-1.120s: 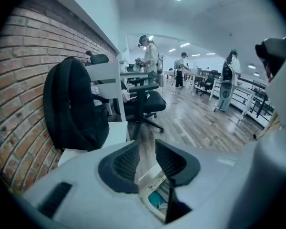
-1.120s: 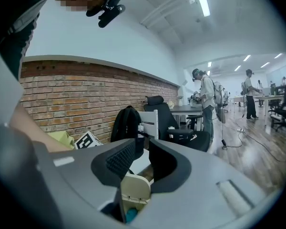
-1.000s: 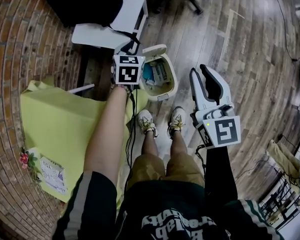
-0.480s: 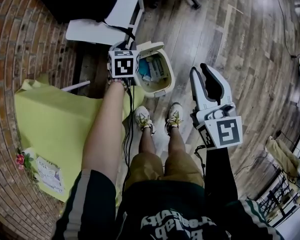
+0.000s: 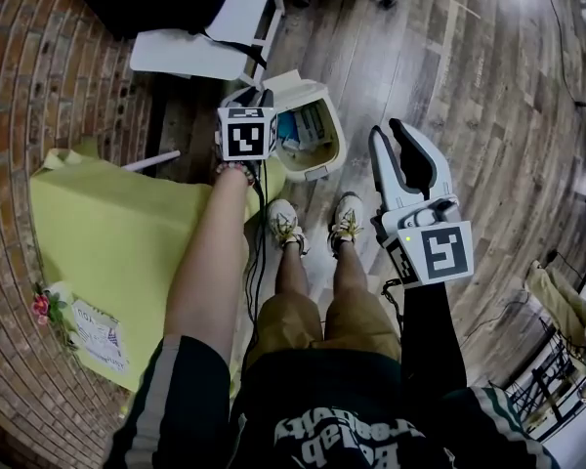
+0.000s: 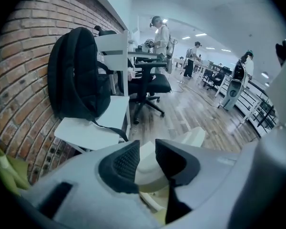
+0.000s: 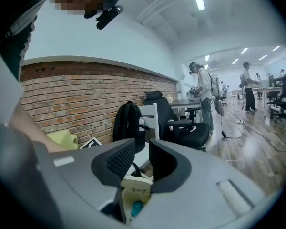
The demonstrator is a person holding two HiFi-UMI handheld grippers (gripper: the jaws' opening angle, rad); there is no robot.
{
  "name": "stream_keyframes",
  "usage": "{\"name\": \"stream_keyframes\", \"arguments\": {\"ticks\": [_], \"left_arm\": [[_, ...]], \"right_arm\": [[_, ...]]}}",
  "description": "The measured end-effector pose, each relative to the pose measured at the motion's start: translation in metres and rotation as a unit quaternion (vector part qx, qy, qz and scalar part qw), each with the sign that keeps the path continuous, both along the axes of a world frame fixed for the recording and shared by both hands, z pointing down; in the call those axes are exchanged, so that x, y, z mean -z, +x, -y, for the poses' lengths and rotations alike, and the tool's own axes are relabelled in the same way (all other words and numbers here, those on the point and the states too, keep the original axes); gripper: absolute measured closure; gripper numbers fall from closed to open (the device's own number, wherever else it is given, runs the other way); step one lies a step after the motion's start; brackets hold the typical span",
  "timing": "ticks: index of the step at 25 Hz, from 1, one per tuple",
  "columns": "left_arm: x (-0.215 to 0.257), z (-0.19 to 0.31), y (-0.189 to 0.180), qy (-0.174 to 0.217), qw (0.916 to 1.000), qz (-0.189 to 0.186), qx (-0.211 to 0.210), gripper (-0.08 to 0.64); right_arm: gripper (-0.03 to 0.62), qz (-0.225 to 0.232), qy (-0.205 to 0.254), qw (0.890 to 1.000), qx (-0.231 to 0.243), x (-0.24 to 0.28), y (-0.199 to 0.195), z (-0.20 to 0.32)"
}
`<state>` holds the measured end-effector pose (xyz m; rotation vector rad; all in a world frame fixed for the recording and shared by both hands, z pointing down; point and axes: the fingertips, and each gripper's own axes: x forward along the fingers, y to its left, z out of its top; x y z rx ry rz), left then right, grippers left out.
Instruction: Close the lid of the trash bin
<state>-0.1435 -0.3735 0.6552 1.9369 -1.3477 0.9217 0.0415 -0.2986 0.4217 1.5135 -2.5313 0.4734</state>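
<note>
The cream trash bin (image 5: 317, 156) stood on the wooden floor (image 5: 449, 76) just ahead of the person's shoes (image 5: 285, 229), its lid (image 5: 283, 84) raised at the far side; no writing on it could be read. The left gripper (image 6: 147, 151) hung at the lid, fingers spread with the lid's cream edge showing between them, contact unclear; the right gripper (image 5: 391, 143) hovered right of the bin, fingers spread and empty. A yellow bag (image 5: 107, 233) lay to the left, its label's print too small to read.

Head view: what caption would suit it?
Standing over an open trash bin, left gripper at its raised lid, right gripper held aside.
</note>
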Motion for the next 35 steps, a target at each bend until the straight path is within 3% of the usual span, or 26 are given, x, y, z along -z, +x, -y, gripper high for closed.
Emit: {"name": "stream_keyframes", "arguments": {"ticks": [10, 17, 31, 35], "left_arm": [[-0.005, -0.029, 0.024, -0.01, 0.9995, -0.028, -0.005, 0.453], [-0.017, -0.058, 0.042, -0.041, 0.9971, -0.063, -0.005, 0.456], [-0.047, -0.101, 0.051, -0.079, 0.9945, -0.068, -0.009, 0.457], [-0.058, -0.111, 0.058, -0.092, 0.9934, -0.063, -0.027, 0.462]], "right_arm": [[0.488, 0.008, -0.008, 1.0, -0.006, -0.012, 0.009, -0.02], [0.488, 0.015, -0.012, 1.0, -0.012, -0.02, 0.017, -0.033], [0.488, 0.026, -0.02, 0.999, -0.014, -0.036, 0.023, -0.039], [0.488, 0.027, -0.028, 0.999, -0.015, -0.045, 0.027, -0.041]]}}
